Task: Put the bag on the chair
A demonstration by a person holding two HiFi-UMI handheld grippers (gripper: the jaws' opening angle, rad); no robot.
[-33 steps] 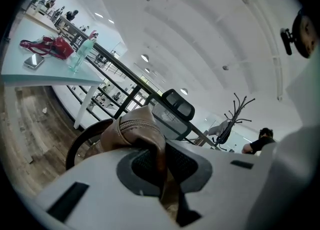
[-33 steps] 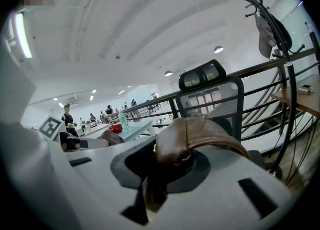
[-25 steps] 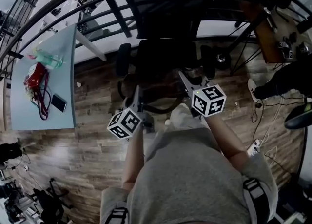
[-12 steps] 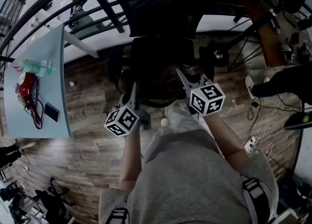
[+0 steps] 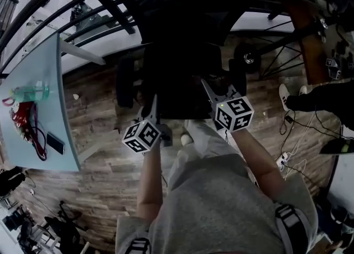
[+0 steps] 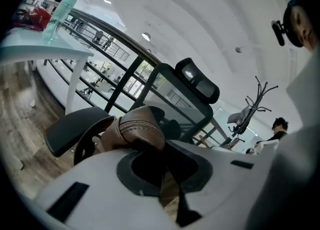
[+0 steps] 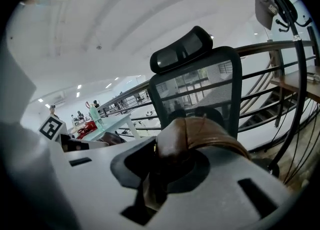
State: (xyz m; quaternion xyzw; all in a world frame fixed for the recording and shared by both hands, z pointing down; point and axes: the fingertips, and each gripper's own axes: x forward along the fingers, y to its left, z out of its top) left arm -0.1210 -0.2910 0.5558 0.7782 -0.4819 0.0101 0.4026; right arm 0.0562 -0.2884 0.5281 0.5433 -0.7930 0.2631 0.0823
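Observation:
A brown leather bag (image 6: 134, 130) hangs between my two grippers, over the front of a black office chair (image 5: 176, 37). My left gripper (image 6: 161, 168) is shut on a zipped edge of the bag, beside the chair's armrest (image 6: 75, 128). My right gripper (image 7: 160, 171) is shut on a brown fold of the bag (image 7: 201, 135), facing the mesh backrest (image 7: 199, 86) and headrest. In the head view the left gripper (image 5: 151, 109) and right gripper (image 5: 208, 88) reach over the seat's front edge. The bag (image 5: 178, 99) between them is dark and hard to make out.
A pale blue table (image 5: 52, 89) stands at the left with a bottle (image 5: 25, 91), a red bundle with cords (image 5: 21, 119) and a phone (image 5: 55, 143). A black railing (image 5: 83, 1) runs behind the chair. Cables and someone's shoe (image 5: 287, 99) lie at the right.
Both grippers and the bag have come closer to the chair, now over its seat front. The table has slid left in the head view. Both grips are unchanged.

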